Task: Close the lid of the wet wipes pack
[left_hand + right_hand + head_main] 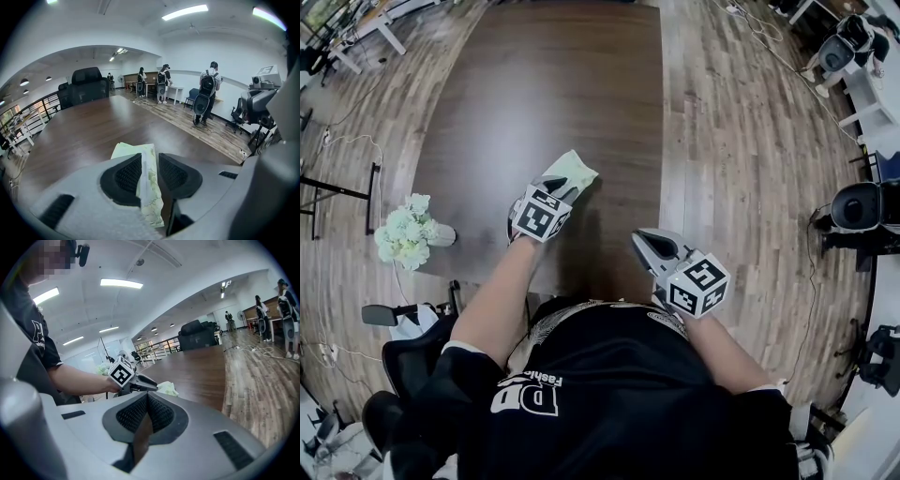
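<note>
Working outward from our own body, we judge the closing step as set up but not begun. Our right gripper [647,244] hangs nearest to us, well apart from the wet wipes pack [572,173] on its near right side. Its jaws are pressed together with nothing between them, which suits pressing: a closed tip gives one blunt point to push a lid flat.

Our left gripper [557,190] sits just on the near side of the pack and has it pinched. The jaws are clamped on a thin edge of the pale green wrapper, so the pack reaches away from them across the surface [534,84]. We cannot tell whether the pack lies fully flat or is tipped up a little. No view shows the lid itself, so we cannot say how far open it stands.

To do this well, we think the left should hold the pack down flat rather than lift it, since a soft pack will likely buckle under a push. The right should come over the pack from the near right, find the lid's free edge, fold it toward its hinge and press along the rim until it seats. A vase of white flowers [406,232] stands well to the left of the pack, out of that path.
</note>
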